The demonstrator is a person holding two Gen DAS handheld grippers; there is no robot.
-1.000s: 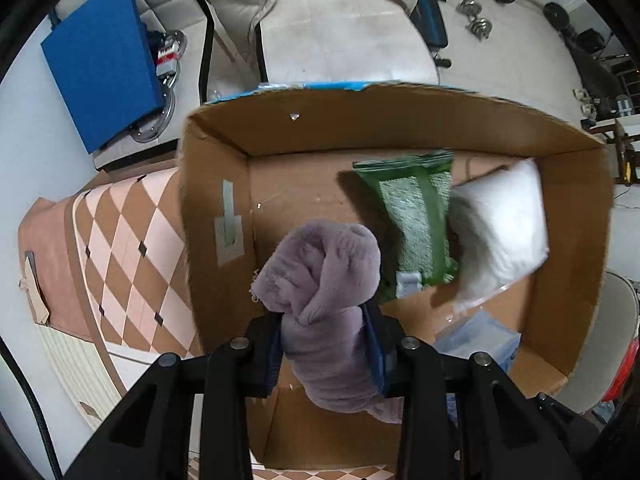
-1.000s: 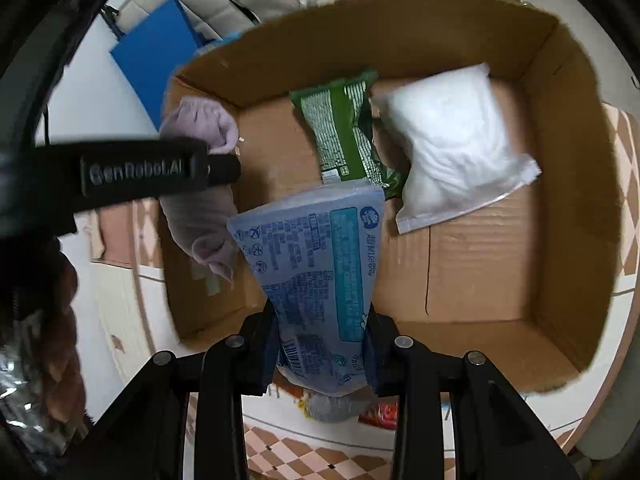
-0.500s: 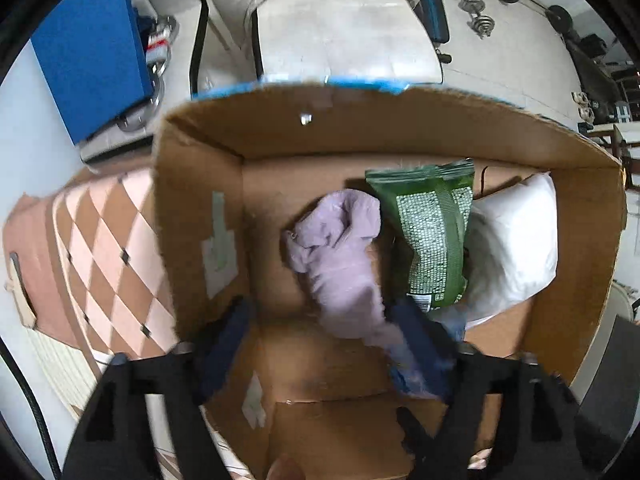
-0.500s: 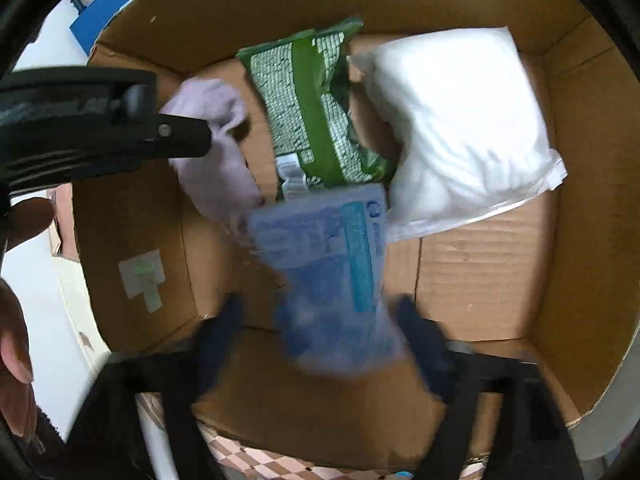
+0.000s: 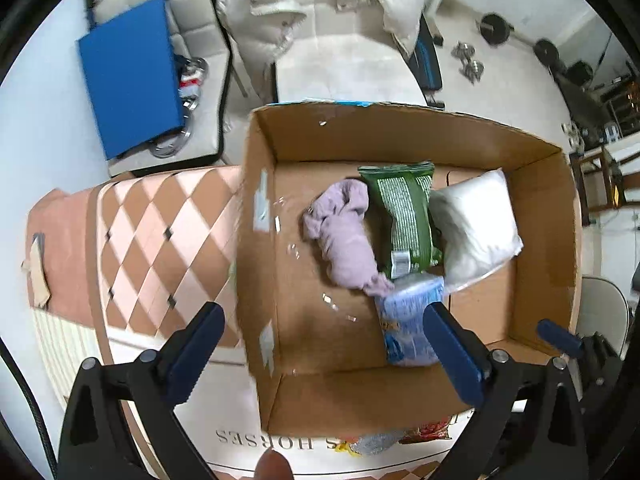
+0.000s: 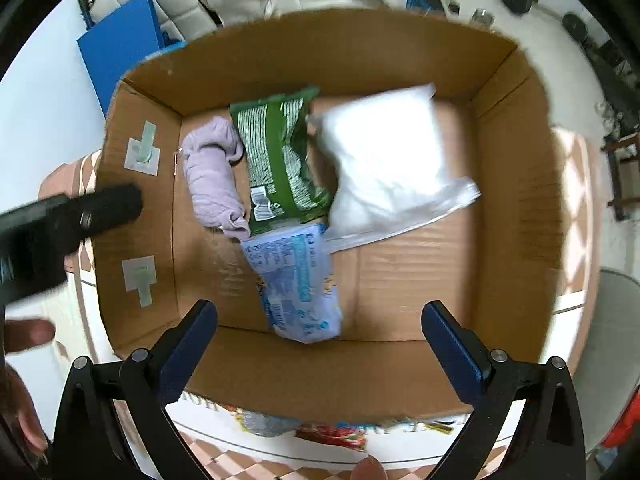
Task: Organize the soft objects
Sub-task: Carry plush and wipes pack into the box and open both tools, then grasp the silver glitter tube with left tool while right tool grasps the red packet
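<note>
An open cardboard box (image 5: 260, 264) (image 6: 516, 208) holds four soft items. A lilac rolled cloth (image 5: 346, 236) (image 6: 214, 176) lies at the left, a green packet (image 5: 404, 220) (image 6: 282, 160) beside it, a white pillow bag (image 5: 474, 224) (image 6: 386, 160) at the right. A pale blue tissue pack (image 5: 408, 320) (image 6: 298, 284) lies in front. My left gripper (image 5: 324, 320) hangs above the box's left wall, jaws opening wide with nothing between them. My right gripper (image 6: 320, 320) hovers over the box's front, jaws opening wide, the blue pack lying loose below.
The box stands on a checked pink tablecloth (image 5: 140, 232). Colourful packets (image 6: 332, 430) lie on the table under the box's front edge. A blue pad (image 5: 132, 72) and a white jacket (image 5: 300, 4) lie on seats beyond. The left gripper's black body (image 6: 60, 220) shows at the right view's left edge.
Both grippers opened and let go: the lilac cloth and the blue pack dropped onto the box floor. The left gripper rose and drew away from the box.
</note>
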